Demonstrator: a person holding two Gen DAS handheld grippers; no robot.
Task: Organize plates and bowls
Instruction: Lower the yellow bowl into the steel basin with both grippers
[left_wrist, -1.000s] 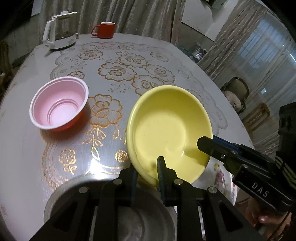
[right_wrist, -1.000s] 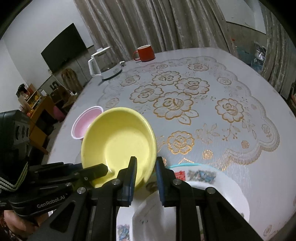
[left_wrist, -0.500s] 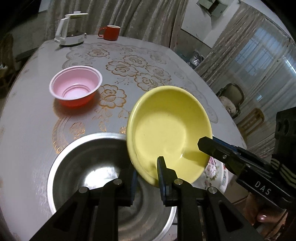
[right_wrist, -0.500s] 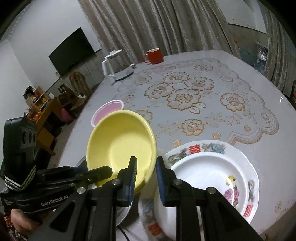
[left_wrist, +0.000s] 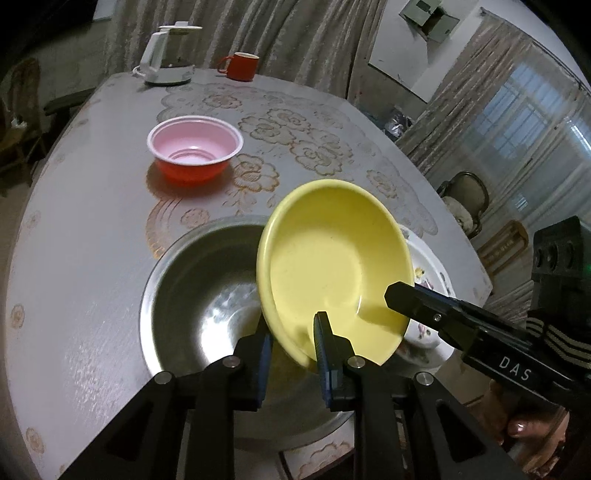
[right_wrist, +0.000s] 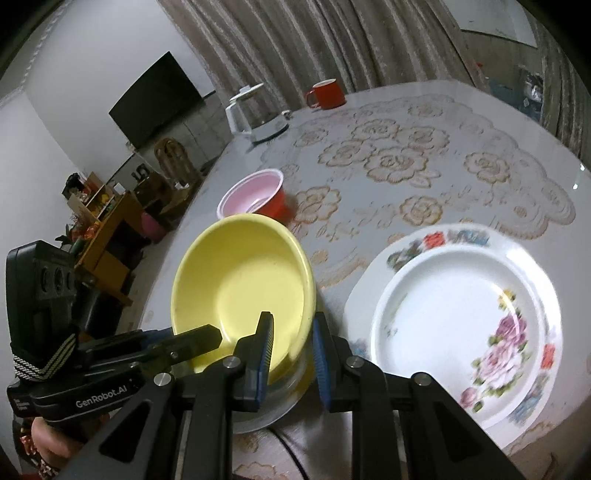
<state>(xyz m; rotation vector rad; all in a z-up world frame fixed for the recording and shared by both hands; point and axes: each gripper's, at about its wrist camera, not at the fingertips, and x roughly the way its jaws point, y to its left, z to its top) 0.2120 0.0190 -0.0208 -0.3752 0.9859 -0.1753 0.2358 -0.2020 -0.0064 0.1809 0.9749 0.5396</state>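
Observation:
A yellow bowl (left_wrist: 332, 258) hangs tilted in the air, held at its rim from two sides. My left gripper (left_wrist: 293, 328) is shut on its near rim. My right gripper (left_wrist: 395, 291) comes in from the right and is shut on the opposite rim. In the right wrist view the yellow bowl (right_wrist: 240, 284) sits between my right gripper's (right_wrist: 291, 321) fingers, with my left gripper (right_wrist: 210, 334) clamped on its left side. Under the bowl lies a large steel bowl (left_wrist: 199, 295), and a flowered white plate (right_wrist: 461, 314) lies to its right.
A pink bowl with a red outside (left_wrist: 195, 147) stands farther back on the lace-patterned table (left_wrist: 92, 221). A white kettle (left_wrist: 166, 55) and a red mug (left_wrist: 240, 66) stand at the far edge. Chairs and a shelf surround the table.
Both grippers have carried the yellow bowl toward the table's near edge. It now hangs over the steel bowl, and far more of the steel bowl and the flowered plate shows.

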